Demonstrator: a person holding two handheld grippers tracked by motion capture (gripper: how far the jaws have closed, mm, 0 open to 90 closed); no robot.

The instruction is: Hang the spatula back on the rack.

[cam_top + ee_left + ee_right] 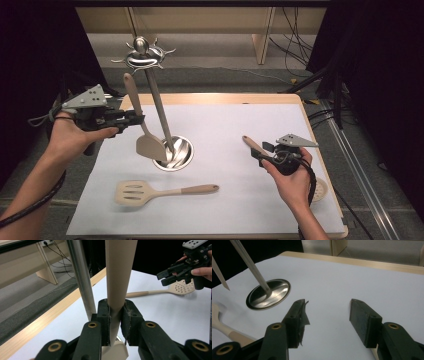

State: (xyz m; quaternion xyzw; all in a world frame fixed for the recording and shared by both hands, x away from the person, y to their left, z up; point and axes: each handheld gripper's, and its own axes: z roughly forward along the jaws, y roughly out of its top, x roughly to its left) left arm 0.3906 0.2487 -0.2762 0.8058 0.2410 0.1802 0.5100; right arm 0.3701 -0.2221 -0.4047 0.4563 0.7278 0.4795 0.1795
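**Three utensils, one stand, two grippers on the white mat**

Nearest the person, a slotted turner (159, 191) lies flat on the white mat (225, 130), its pale head to the left and its tan handle pointing right; neither gripper touches it.

A little farther in, on the right, the right gripper (256, 153) is held low over the mat by the right hand (292, 175). In the right gripper view its two black jaws stand well apart, with bare mat between them and nothing held. Beside that hand lies a perforated skimmer (172, 290): in the high view its round head pokes out by the wrist near the table's right edge, and its handle shows by the gripper's jaws.

At mid-table stands one utensil stand (172, 152), a round shiny base carrying a tall metal pole that is topped by a ring of hooks (143, 54).

On the left, the left hand (75, 135) holds the left gripper (136, 120) level, its jaws clamped on the tan handle of a solid turner (142, 127). That turner hangs nearly upright, just beside the pole, its pale blade down by the rim of the base. In the left gripper view both pads press the handle from either side.

Count: three utensils, one stand, two grippers. Beyond the table (210, 98) lie grey floor and cables.
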